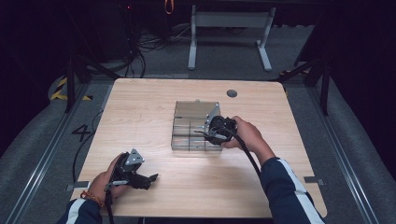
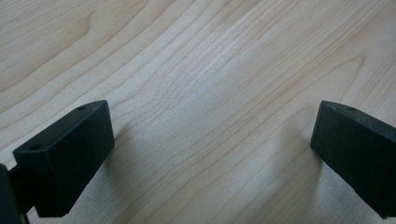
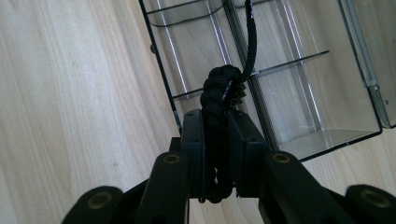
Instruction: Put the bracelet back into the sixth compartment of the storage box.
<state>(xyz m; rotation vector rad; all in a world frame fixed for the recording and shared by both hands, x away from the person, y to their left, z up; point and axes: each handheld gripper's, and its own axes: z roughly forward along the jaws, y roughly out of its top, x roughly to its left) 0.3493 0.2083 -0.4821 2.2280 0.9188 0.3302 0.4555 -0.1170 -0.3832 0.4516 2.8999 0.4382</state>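
A clear plastic organiser box (image 1: 191,114) with several compartments sits at the middle of the wooden table (image 1: 140,107). My right gripper (image 1: 204,134) hovers over the box's near right part, shut on a black braided cord. In the right gripper view the black braided cord (image 3: 218,91) is pinched upright between the jaws of my right gripper (image 3: 215,122), and its thin tail runs up across the box (image 3: 299,84) dividers. My left gripper (image 1: 149,180) rests low near the table's front left, open. In the left gripper view, my left gripper (image 2: 212,140) has its jaws spread wide over bare wood.
A grey round grommet (image 1: 232,93) is set into the table near its back edge. Behind the table stand a white desk frame (image 1: 229,28) and loose cables (image 1: 140,46) on the floor. Bare wood (image 1: 135,121) lies left of the box.
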